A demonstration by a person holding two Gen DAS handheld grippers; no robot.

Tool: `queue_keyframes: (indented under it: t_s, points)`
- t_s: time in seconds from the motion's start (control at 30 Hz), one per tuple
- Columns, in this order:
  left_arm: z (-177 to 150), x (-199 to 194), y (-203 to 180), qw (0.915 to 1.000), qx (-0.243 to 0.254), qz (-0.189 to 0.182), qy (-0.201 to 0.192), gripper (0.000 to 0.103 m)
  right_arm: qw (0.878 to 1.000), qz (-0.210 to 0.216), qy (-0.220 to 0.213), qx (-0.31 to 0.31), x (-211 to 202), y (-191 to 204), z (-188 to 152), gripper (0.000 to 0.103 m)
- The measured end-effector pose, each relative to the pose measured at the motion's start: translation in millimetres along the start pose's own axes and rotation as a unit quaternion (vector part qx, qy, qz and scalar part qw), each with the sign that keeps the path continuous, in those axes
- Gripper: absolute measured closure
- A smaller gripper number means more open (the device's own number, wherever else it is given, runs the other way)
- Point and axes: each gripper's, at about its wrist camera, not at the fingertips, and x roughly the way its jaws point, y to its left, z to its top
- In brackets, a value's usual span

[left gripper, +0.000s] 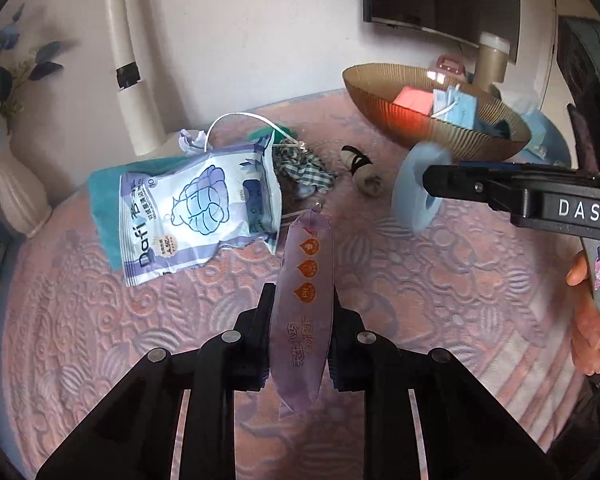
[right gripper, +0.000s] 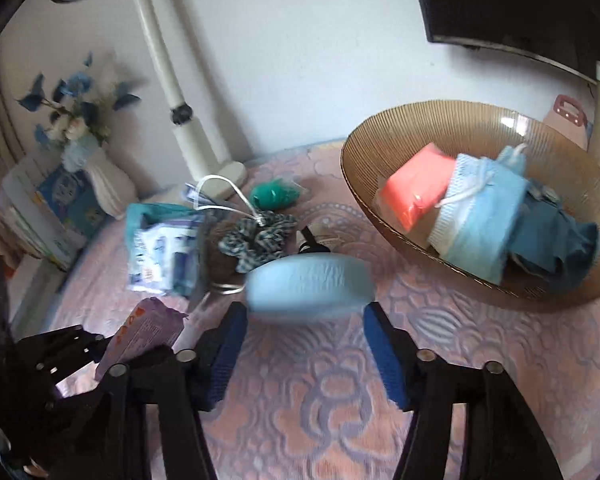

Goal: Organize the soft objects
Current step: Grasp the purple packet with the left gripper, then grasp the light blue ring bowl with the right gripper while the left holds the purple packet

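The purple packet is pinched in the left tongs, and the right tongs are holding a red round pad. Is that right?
Almost. The left tongs do pinch the purple packet, but the round pad at the right tongs is light blue, not red. The right wrist view shows it; the only reddish thing is a pack in the bowl.

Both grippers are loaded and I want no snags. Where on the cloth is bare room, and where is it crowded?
Bare tablecloth lies nearest the grippers, and between the Dafi wipes pack and the ribbed bowl's near rim. Crowded: behind the pack, where checked scrunchie, white cord and green bundle cluster. The bowl is roughly half full.
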Motion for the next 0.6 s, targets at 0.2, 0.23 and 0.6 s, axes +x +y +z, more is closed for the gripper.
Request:
queue_keyframes:
  t_s: [0.2,0.23,0.6]
  points:
    - [-23,-18,3,0.9965,-0.046,-0.07,-0.002,0.084,0.998,-0.008,0.042,-0.053,-23,4,-31,0.046]
    - [-27,-16,-1,0.9965,-0.049,-0.067,0.0,0.084,0.997,-0.015,0.049,-0.054,-25,1,-36,0.046]
    - [-47,-3,12,0.9923,-0.097,-0.075,0.02,0.084,0.998,0.0,0.07,-0.007,-37,-25,-60,0.011]
